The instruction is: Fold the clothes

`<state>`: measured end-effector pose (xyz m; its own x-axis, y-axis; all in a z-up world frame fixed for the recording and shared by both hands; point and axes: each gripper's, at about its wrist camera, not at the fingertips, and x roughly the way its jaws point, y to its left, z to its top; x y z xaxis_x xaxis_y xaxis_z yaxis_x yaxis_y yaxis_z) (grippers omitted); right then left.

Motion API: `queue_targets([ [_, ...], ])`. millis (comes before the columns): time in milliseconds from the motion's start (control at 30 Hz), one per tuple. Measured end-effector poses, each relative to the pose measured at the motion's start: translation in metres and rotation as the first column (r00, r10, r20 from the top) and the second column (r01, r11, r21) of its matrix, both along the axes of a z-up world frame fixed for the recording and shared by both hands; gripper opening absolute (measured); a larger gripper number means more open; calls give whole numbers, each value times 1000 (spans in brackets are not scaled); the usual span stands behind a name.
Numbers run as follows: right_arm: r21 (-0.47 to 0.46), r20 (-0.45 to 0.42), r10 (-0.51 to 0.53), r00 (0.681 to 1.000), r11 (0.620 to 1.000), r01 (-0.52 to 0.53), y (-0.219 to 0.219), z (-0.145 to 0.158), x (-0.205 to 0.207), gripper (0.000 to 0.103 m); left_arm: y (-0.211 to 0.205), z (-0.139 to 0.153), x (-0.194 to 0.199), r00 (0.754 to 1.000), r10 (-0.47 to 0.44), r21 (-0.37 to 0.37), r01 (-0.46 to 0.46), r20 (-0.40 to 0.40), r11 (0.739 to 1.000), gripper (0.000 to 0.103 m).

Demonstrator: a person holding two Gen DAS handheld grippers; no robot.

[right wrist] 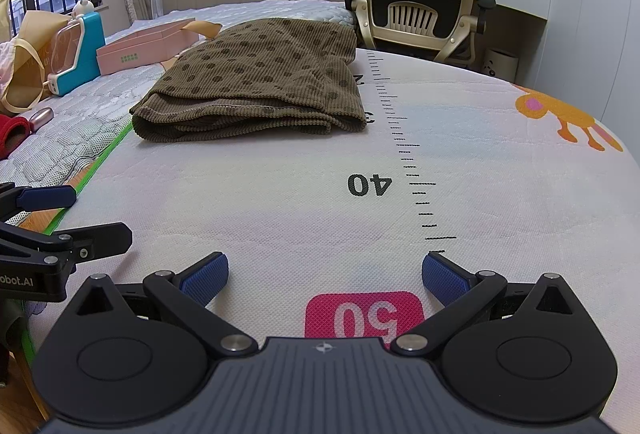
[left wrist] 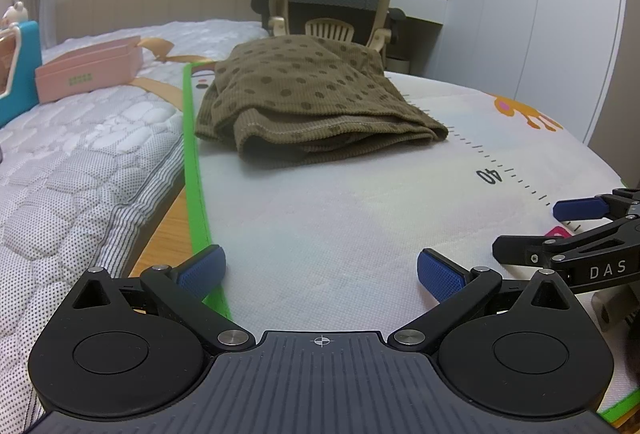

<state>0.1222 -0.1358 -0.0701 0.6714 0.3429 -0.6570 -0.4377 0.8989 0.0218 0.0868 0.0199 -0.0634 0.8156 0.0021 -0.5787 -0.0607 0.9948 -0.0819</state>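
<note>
Lying folded at 12 o'clock on the mat (right wrist: 280, 201), the brown garment (right wrist: 256, 81) appears finished; left tongs (left wrist: 320, 270) and right tongs (right wrist: 324, 274) both released, empty

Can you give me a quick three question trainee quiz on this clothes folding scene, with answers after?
1. True or false: the left claw is gripping the brown dotted garment.
2. What does the garment lie on? A) office chair B) white mat with ruler marks C) pink box
3. Fill in: the right claw is ____.

Key:
1. False; it is open and apart from the garment.
2. B, the white mat.
3. Open, empty, near the pink 50 mark.
</note>
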Motion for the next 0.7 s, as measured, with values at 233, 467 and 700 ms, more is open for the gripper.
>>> queue_targets([
  [233,1,0,0,1000,1000,0,0,0,0,103,3,0,0,1000,1,-15,-1,6,1000,103],
  [467,2,0,0,1000,1000,0,-1,0,0,103,4,0,1,1000,3,-18,-3,7,1000,103],
  [700,3,0,1,1000,1000,-1,-2,0,0,103,3,0,0,1000,8,-16,-8,7,1000,103],
])
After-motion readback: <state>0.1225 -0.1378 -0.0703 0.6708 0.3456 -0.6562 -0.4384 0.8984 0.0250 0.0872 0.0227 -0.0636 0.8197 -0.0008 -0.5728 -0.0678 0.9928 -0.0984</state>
